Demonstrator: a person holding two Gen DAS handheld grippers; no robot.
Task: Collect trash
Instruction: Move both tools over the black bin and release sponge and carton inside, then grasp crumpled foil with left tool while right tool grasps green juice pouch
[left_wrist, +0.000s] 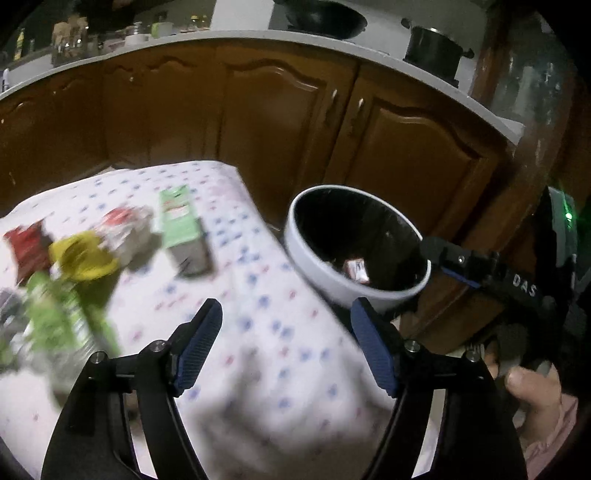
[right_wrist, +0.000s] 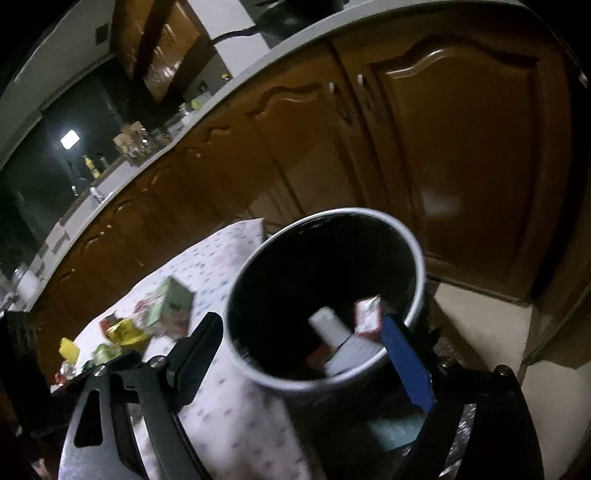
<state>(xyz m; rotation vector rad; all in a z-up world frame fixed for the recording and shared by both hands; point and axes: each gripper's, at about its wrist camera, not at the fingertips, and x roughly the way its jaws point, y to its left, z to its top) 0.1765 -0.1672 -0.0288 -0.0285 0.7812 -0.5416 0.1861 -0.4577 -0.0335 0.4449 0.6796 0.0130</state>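
Note:
A white bin (left_wrist: 325, 258) with a black inside stands beside the table's right edge; it also shows in the right wrist view (right_wrist: 413, 258). Inside lie a white tube (right_wrist: 332, 328) and a red-and-white pack (right_wrist: 367, 315). On the patterned tablecloth (left_wrist: 266, 332) lie a green carton (left_wrist: 183, 229), a yellow wrapper (left_wrist: 83, 256), a red-and-white wrapper (left_wrist: 123, 230), a red packet (left_wrist: 27, 245) and a green-labelled bottle (left_wrist: 62, 325). My left gripper (left_wrist: 286, 341) is open and empty above the table's near corner. My right gripper (right_wrist: 306, 354) is open and empty over the bin's near rim.
Brown cupboard doors (left_wrist: 280, 110) under a white counter (left_wrist: 258, 37) run behind the table and bin. Black pots (left_wrist: 432, 48) stand on the counter. The right gripper's body (left_wrist: 491, 273) and a hand (left_wrist: 535, 391) are at the right of the left wrist view. Pale floor tiles (right_wrist: 480, 314) lie right of the bin.

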